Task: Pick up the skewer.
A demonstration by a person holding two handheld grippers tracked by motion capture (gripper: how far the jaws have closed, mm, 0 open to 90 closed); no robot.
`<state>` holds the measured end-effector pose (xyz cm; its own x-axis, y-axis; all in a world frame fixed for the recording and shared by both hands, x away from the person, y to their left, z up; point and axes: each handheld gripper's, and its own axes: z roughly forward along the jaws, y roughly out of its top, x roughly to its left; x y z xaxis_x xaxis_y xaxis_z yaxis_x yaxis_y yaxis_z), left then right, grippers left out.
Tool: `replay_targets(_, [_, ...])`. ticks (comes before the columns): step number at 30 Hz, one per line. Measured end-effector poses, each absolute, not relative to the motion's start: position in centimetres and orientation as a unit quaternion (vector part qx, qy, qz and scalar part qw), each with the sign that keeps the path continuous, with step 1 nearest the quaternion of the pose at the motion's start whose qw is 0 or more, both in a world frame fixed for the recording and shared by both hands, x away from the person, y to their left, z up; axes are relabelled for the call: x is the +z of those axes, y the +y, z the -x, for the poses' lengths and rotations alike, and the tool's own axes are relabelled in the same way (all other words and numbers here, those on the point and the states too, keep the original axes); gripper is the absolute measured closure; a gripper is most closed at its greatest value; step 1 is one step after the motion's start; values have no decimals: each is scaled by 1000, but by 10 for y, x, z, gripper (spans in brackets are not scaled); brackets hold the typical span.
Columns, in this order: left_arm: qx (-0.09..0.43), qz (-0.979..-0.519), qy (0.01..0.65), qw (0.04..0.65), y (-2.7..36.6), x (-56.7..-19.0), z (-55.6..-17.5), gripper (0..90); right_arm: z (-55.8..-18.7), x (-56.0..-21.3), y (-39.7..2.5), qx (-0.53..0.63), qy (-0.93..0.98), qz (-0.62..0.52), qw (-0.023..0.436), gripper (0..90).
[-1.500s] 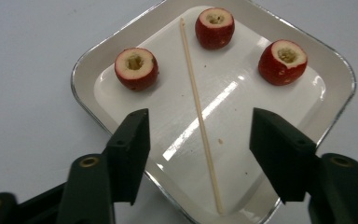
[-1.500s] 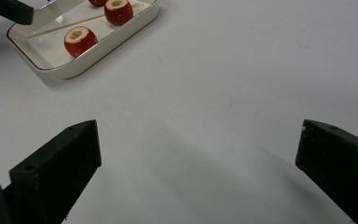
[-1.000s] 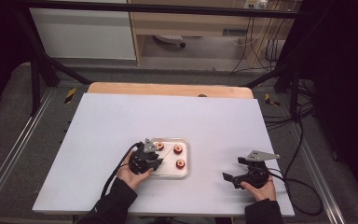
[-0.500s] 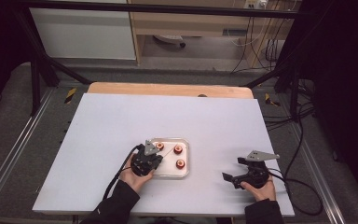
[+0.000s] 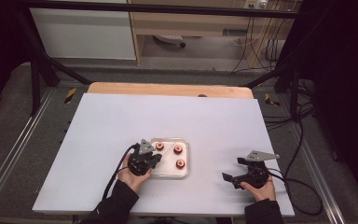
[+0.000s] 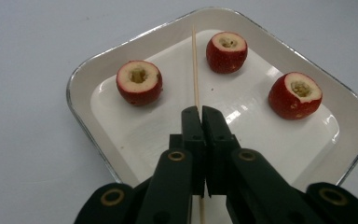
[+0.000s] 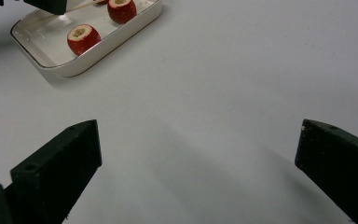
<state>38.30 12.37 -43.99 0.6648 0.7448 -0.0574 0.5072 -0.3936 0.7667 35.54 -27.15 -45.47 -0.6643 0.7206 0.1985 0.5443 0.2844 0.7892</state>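
Left gripper point(image 6: 200, 112) clenched on a thin wooden skewer point(image 6: 195, 70), tip aimed toward 12 o'clock across the white tray point(image 6: 81, 81), between cored red fruits at 10 o'clock point(image 6: 139, 81) and 1 o'clock point(image 6: 226, 51). Right gripper point(image 7: 198, 154) spread wide, grasping nothing, over bare table point(image 7: 242, 70). Likely trouble: fruit rolling off the point with nothing steadying it; skewer slipping or snapping if pushed askew.

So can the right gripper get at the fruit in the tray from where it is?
Probably yes: the right gripper is open, with bare table between it and the tray. The nearest fruit sits uncovered.
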Motion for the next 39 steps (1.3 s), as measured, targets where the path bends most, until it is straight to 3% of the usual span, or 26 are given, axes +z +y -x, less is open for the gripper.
replay_targets(22, [137, -829, 333, 428, 132, -414, -373, 885, -353, -447, -260, 438, 808, -373, 123, 5])
replay_targets(39, [101, -859, 282, 416, 119, -398, -366, 886, -346, -415, -218, 388, 852, -292, 197, 18])
